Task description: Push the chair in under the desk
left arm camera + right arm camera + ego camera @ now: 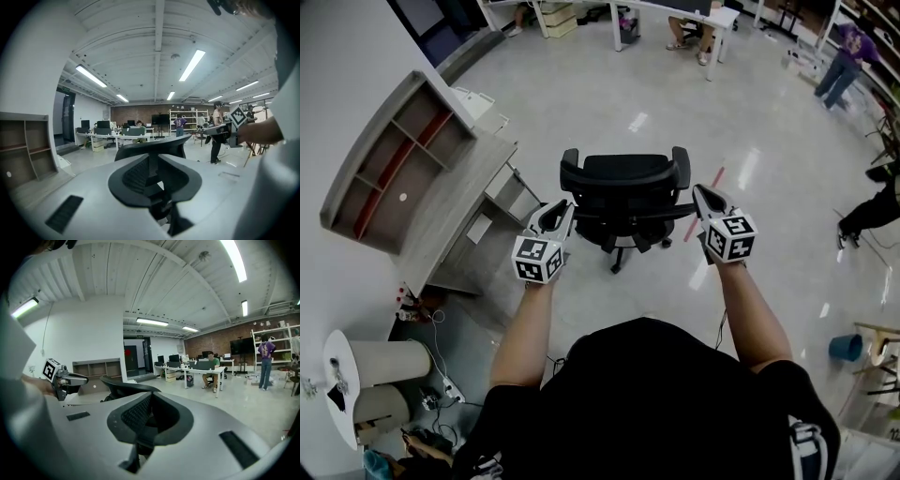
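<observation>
A black office chair (623, 192) stands on the glossy floor in front of me, its backrest toward me. The grey desk (455, 220) with a shelf unit (389, 159) on it lies to the chair's left in the head view. My left gripper (565, 209) is shut and sits at the left end of the backrest's top. Shut as well, my right gripper (698, 192) is at the right end. Whether they touch it I cannot tell. The left gripper view shows the chair back (154, 144) just past the shut jaws. The chair back (123, 387) also appears in the right gripper view.
White round stools (380, 370) and cables (441, 380) lie at the lower left. A blue bucket (845, 347) sits at the right, and a person in black (872, 211) crouches near it. More people sit at a white table (675, 9) far back. Red tape (705, 202) marks the floor.
</observation>
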